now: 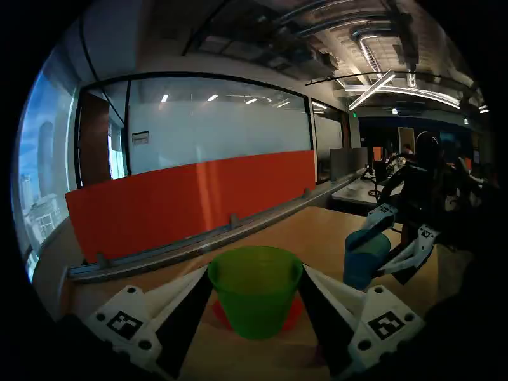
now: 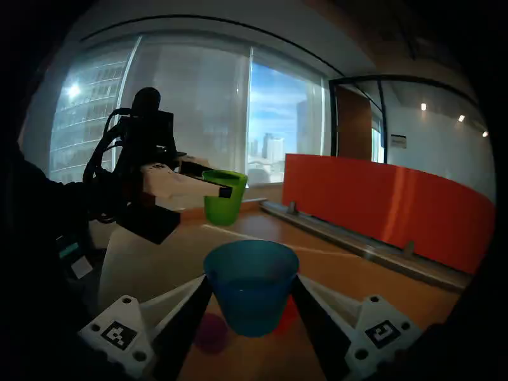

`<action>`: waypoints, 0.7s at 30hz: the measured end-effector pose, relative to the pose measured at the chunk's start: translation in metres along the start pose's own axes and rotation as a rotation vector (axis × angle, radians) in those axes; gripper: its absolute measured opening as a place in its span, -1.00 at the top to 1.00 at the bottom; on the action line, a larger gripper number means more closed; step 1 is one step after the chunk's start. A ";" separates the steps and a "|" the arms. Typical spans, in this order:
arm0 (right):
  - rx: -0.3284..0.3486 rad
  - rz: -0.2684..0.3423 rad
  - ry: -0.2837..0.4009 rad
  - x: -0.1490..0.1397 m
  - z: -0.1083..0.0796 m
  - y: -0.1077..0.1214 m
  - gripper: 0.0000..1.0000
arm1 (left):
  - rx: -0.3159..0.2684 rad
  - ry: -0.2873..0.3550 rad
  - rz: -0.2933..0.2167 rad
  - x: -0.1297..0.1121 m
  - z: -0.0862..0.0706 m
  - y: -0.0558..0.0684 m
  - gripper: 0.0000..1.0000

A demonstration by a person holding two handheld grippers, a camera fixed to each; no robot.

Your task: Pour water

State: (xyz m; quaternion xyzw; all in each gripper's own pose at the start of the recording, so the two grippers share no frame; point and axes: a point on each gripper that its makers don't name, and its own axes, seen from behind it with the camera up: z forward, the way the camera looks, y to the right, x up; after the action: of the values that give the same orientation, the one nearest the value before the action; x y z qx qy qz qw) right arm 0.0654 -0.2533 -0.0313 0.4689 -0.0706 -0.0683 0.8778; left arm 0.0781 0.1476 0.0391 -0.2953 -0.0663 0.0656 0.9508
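Observation:
My left gripper (image 1: 256,279) is shut on a green plastic cup (image 1: 256,298), which stands upright between the white fingers over a red disc (image 1: 294,312). Off to the right, my right gripper (image 1: 381,251) holds a blue cup (image 1: 364,260) upright above the wooden table (image 1: 317,222). In the right gripper view, the right gripper (image 2: 251,286) is shut on the blue cup (image 2: 251,298), and a faint liquid line shows inside it. Beyond it to the left, the left gripper (image 2: 219,193) grips the green cup (image 2: 222,206). The two cups are apart.
A purple disc (image 2: 211,333) and a red disc (image 2: 289,314) lie on the table under the blue cup. An orange panel (image 1: 190,197) with a metal rail (image 1: 209,238) runs along the table's far edge. Large windows (image 2: 190,108) stand behind the person's dark sleeve (image 2: 44,209).

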 end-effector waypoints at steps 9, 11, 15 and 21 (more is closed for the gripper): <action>0.002 0.005 -0.029 -0.010 -0.001 0.002 -0.76 | -0.011 -0.057 0.006 -0.027 0.005 0.002 -0.75; 0.001 0.011 -0.035 -0.012 -0.001 0.004 -0.76 | -0.014 -0.068 0.006 -0.032 0.007 0.001 -0.75; 0.001 0.022 -0.052 -0.018 -0.002 0.007 -0.76 | -0.019 -0.092 0.008 -0.045 0.008 0.001 -0.75; 0.004 0.043 -0.097 -0.035 -0.004 0.012 -0.76 | -0.030 -0.134 0.002 -0.065 0.011 0.002 -0.75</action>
State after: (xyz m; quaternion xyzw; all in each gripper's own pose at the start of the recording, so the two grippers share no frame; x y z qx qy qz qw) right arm 0.0320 -0.2372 -0.0258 0.4651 -0.1233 -0.0718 0.8737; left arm 0.0122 0.1448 0.0414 -0.3047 -0.1306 0.0854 0.9396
